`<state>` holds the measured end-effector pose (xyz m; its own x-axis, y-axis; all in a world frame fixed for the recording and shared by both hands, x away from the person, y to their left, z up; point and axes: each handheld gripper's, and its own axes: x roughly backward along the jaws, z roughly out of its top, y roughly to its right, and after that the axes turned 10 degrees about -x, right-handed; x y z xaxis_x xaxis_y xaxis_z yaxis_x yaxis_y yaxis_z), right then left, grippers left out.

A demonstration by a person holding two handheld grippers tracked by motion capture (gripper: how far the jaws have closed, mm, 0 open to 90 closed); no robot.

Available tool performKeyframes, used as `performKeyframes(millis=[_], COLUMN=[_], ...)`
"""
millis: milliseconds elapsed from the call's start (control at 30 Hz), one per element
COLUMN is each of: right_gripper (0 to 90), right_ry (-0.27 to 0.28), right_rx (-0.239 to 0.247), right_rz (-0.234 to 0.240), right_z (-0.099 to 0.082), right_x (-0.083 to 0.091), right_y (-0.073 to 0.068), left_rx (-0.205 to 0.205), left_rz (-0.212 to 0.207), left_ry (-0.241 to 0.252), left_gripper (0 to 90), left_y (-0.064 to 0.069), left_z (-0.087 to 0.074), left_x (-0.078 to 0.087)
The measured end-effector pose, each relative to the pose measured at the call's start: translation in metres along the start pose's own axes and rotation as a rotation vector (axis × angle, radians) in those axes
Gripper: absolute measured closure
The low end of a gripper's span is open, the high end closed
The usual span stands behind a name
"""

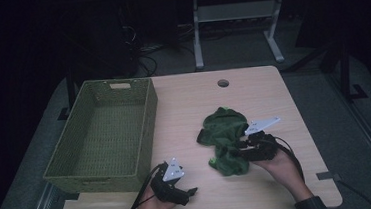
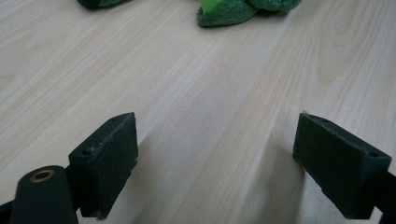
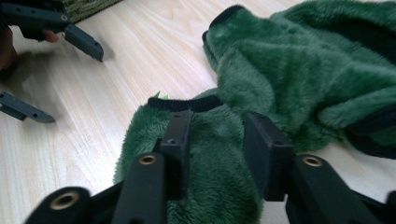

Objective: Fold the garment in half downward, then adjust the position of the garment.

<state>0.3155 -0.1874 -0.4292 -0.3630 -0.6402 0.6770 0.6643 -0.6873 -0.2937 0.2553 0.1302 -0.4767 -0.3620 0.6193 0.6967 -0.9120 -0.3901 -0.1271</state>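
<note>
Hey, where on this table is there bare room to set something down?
Free: the basket's inside and the tabletop between basket and green fleece garment. Crowded: the near right, around the right gripper.

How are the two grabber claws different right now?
The left gripper has its black jaws spread wide over bare wooden table, nothing between them. The right gripper has its jaws closer together, with the fuzzy green garment between them. Both have black padded jaws.

Green woven basket [image 1: 100, 136], rectangular, is set at the left of a light wooden table [image 1: 188, 104]. A round hole [image 1: 223, 83] is seen near the table's far edge.
</note>
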Motion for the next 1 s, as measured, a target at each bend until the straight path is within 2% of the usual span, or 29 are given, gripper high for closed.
performKeyframes(millis=[133,300,433,633,700,833,1000], right_gripper=[54.6,51.4,50.5,50.6,50.7,50.4,50.3], right_ry=[0.03,0.059,0.068,0.081,0.098,0.095,0.116], right_rx=[-0.003,-0.009,-0.013,-0.019,-0.01,-0.028,-0.039], right_rz=[0.001,-0.003,-0.013,-0.029,-0.028,-0.044,-0.048], right_z=[0.004,0.008,0.01,0.014,0.017,0.022,0.026], right_x=[0.008,0.014,0.016,0.021,0.023,0.027,0.028], right_y=[0.0,0.005,0.008,0.013,0.017,0.024,0.034], left_rx=[0.011,0.021,0.02,0.021,0.009,-0.005,0.004], left_rz=[-0.012,-0.027,-0.039,-0.042,-0.048,-0.045,-0.038], left_ry=[-0.024,-0.011,0.0,0.008,0.013,0.021,0.045], left_gripper=[14.0,14.9,20.4,24.0,26.6,29.5,33.1], left_y=[-0.002,-0.006,-0.013,-0.026,-0.031,-0.039,-0.051], left_z=[0.004,0.013,0.022,0.041,0.049,0.062,0.076], left_x=[0.0,-0.001,0.001,0.0,-0.001,-0.003,-0.007])
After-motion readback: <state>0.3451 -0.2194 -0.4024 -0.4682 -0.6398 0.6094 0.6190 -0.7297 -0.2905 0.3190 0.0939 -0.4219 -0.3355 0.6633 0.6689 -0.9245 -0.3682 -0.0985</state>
